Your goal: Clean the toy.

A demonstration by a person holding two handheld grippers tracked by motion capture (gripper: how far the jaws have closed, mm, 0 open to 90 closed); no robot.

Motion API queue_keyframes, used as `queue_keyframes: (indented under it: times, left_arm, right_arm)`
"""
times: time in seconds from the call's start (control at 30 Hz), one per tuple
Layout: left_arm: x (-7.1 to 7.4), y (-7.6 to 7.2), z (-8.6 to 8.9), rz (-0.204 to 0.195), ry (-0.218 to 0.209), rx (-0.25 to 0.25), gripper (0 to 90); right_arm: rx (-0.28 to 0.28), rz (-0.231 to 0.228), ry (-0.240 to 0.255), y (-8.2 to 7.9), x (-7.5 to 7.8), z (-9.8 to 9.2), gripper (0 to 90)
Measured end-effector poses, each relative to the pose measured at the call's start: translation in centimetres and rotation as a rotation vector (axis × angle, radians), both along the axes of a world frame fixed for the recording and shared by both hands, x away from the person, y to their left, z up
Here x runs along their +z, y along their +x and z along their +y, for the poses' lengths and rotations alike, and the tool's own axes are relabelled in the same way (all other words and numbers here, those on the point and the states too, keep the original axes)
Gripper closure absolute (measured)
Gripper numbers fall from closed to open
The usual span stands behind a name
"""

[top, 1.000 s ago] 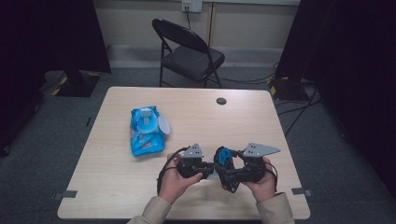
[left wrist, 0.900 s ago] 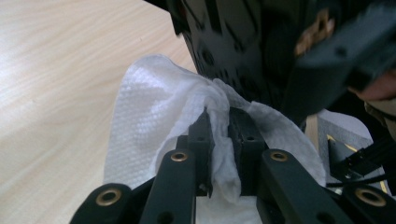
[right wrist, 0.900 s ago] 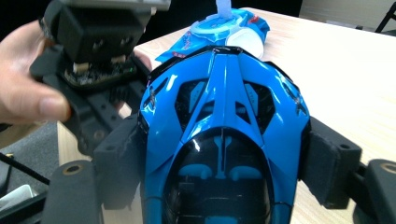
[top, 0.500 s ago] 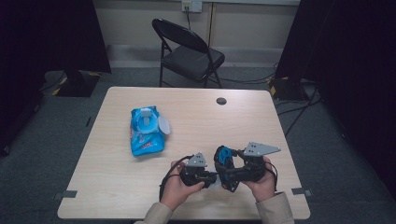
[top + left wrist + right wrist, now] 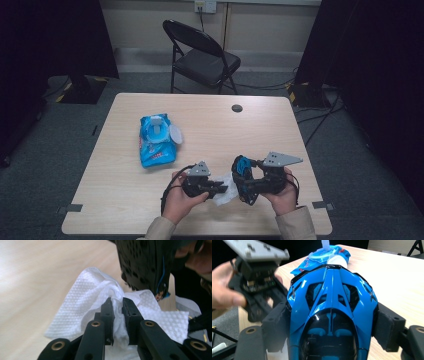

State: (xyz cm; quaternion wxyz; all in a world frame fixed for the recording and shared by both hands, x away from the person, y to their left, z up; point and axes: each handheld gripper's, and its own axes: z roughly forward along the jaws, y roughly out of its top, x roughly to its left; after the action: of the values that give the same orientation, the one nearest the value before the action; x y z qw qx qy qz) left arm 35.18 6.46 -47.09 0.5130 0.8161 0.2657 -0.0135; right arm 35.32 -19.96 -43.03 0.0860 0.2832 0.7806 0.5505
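Note:
A blue and black toy car (image 5: 332,302) sits nose-out between the pads (image 5: 387,325) of my right gripper (image 5: 243,179), which is shut on its sides near the table's front edge. The car (image 5: 242,166) is held just above the table. My left gripper (image 5: 117,307) is shut on a bunched white wet wipe (image 5: 82,305). It holds the wipe (image 5: 227,192) against the car's dark underside (image 5: 142,262). In the right gripper view the left gripper (image 5: 259,290) and its grey plate show close at the car's left.
A blue pack of wet wipes (image 5: 156,141) with its white lid flipped open lies on the left half of the wooden table (image 5: 240,135). A small black round cap (image 5: 237,108) sits near the far edge. A folding chair (image 5: 200,55) stands beyond the table.
The left hand has shifted a little toward the near edge with the wipe, and more of the wipe shows beside the car. The right hand and the car have stayed put.

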Motion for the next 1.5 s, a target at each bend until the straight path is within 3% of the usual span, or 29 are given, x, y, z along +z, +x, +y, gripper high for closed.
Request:
queue_keyframes:
  times: [0.33,0.73,1.5]
  left_arm:
    - [3.2,1.3,2.7,-0.058,-0.066,0.079,80.6]
    - [6.0,1.7,2.3,-0.105,-0.13,0.073,80.6]
    - [4.4,1.4,-0.4,-0.069,-0.099,0.009,80.9]
  right_arm:
    - [-0.012,0.003,-0.009,0.1,-0.1,-0.3,24.5]
    - [-0.013,0.012,-0.024,0.2,-0.6,-0.3,24.4]
    - [0.011,0.011,-0.031,0.0,-0.7,0.3,24.4]
